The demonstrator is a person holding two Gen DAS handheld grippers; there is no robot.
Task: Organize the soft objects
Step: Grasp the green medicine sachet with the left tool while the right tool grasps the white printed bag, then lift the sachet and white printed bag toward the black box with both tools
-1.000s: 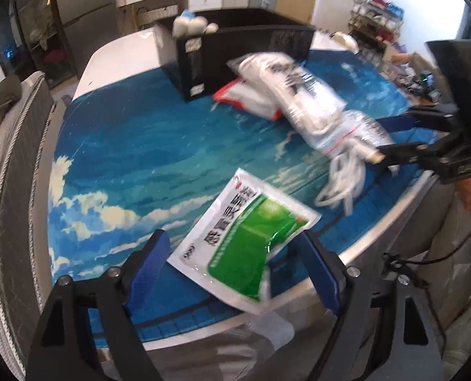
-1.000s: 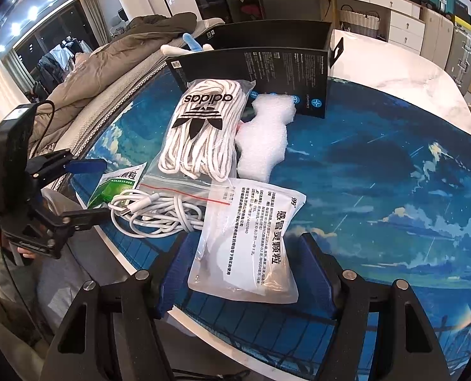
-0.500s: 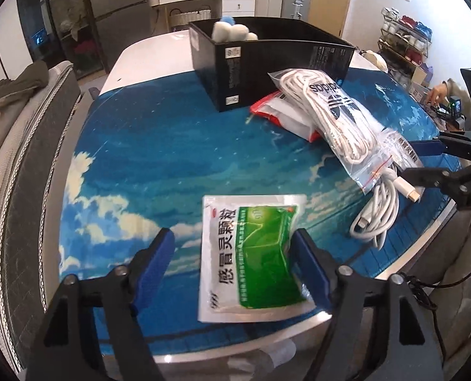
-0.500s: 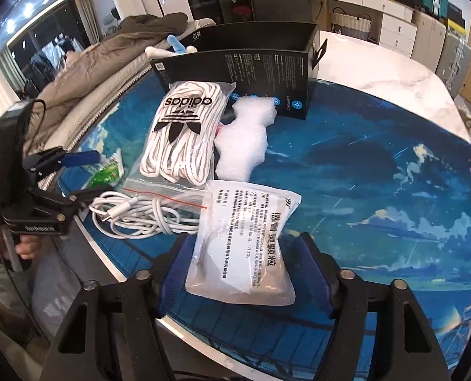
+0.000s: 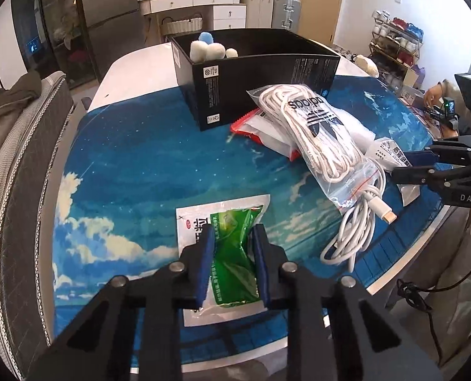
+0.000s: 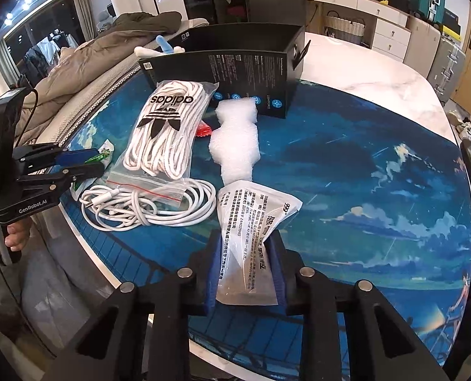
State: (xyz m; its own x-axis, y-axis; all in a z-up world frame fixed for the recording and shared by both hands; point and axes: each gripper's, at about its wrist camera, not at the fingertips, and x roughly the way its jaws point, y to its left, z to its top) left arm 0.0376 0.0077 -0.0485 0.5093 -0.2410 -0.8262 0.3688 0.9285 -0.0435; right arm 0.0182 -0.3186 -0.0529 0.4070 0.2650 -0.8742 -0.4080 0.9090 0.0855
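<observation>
My left gripper (image 5: 231, 238) is shut on a green and white medicine sachet (image 5: 232, 222) that lies near the front edge of the blue mat. My right gripper (image 6: 244, 241) is shut on a white printed sachet (image 6: 251, 222) at the mat's near edge. A clear bag of white adidas laces (image 6: 169, 130) lies between them, with a white charging cable (image 6: 159, 209) beside it. A white foam piece (image 6: 235, 139) and a red-edged packet (image 5: 261, 127) lie by the black box (image 5: 254, 73), which holds pom-pom balls (image 5: 207, 49).
The blue sky-print mat (image 5: 146, 158) covers a white marble table (image 6: 362, 63). A grey chair with a jacket (image 5: 13, 120) stands at the left. The table edge runs just under both grippers.
Both grippers have closed from open: the left onto the green sachet, the right onto the white printed sachet, which now crumples between the pads.
</observation>
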